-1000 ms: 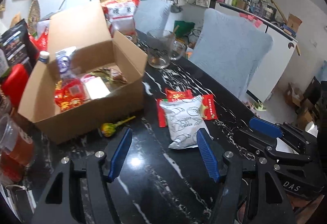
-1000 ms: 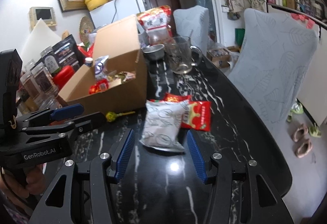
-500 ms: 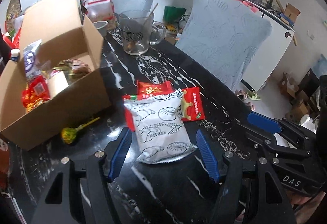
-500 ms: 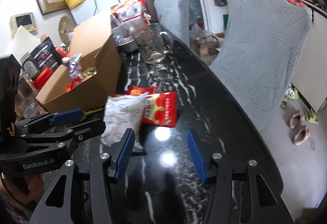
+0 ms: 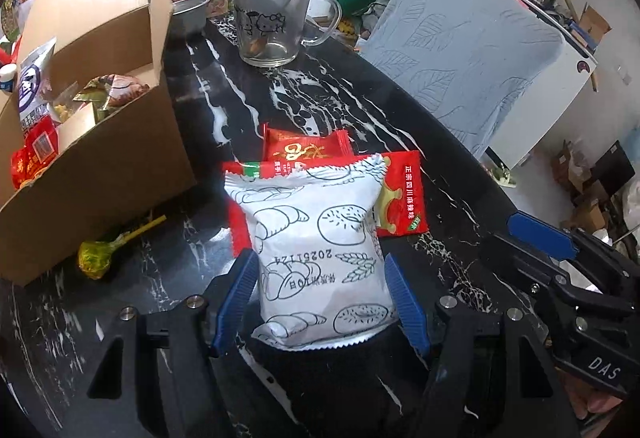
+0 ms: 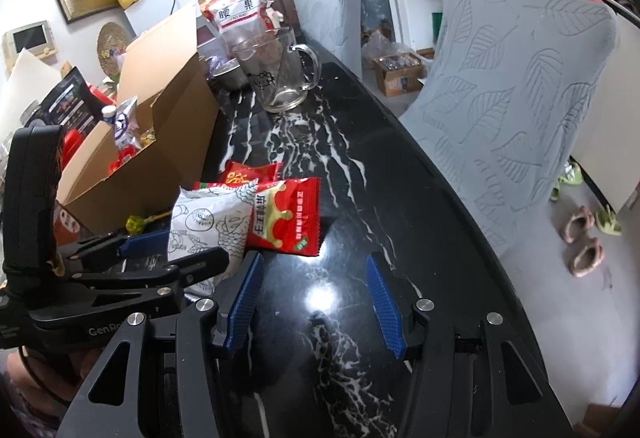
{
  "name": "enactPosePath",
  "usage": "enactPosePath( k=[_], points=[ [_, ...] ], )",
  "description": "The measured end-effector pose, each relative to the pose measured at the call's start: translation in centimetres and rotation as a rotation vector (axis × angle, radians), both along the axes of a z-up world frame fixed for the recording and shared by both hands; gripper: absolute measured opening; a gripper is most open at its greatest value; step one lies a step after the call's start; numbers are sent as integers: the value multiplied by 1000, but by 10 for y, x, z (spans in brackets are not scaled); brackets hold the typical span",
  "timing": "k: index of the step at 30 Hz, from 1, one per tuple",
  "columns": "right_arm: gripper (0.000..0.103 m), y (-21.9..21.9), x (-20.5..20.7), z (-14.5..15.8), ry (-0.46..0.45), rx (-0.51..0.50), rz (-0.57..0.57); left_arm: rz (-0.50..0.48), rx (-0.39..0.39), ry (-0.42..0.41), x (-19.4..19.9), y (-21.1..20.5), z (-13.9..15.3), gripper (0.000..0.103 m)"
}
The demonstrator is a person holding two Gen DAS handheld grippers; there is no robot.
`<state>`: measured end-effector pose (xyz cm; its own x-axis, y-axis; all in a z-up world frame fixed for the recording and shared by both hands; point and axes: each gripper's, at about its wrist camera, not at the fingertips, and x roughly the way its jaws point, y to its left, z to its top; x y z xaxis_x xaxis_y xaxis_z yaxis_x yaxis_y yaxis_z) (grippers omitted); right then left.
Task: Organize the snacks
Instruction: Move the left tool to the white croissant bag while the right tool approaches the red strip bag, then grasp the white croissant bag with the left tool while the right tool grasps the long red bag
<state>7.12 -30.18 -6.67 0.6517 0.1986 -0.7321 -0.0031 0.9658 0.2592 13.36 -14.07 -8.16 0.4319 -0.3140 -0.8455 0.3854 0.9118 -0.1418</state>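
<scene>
Both grippers point down at the black marble-veined table (image 5: pixel 332 106), and the step in hand looks like the pick-up of the white bread-print snack packet (image 5: pixel 320 258), which lies just right of the open brown cardboard box (image 5: pixel 104 174) atop red foil snack packets (image 5: pixel 404 198). The left gripper (image 5: pixel 320 302) straddles that white packet, jaws open and pads not visibly pressing; the right gripper (image 6: pixel 312 298) hangs open over bare table. Next, the left jaws need to close on the packet, then lift it toward the box.

Glossy black marble table (image 5: pixel 328 110), matt cardboard box (image 5: pixel 120 166), clear glass mug (image 5: pixel 272 18)
</scene>
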Motion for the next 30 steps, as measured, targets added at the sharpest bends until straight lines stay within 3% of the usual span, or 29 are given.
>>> enactPosePath(
  k=[6, 10, 13, 17, 22, 30],
  points=[
    [53, 2, 6, -3, 17, 4, 12, -4, -4, 58, 8, -5, -17, 67],
    [53, 3, 9, -5, 28, 12, 21, -9, -5, 19, 5, -5, -17, 67],
    [53, 5, 14, -5, 37, -5, 39, -9, 22, -19, 0, -1, -13, 60],
    [67, 9, 19, -1, 17, -46, 70, 1, 10, -14, 0, 11, -7, 59],
    [76, 22, 35, 4, -11, -139, 148, 52, 5, -44, -6, 32, 7, 59],
    [76, 62, 67, 2, -32, -151, 361, 138, 6, -62, -11, 67, 22, 59]
  ],
)
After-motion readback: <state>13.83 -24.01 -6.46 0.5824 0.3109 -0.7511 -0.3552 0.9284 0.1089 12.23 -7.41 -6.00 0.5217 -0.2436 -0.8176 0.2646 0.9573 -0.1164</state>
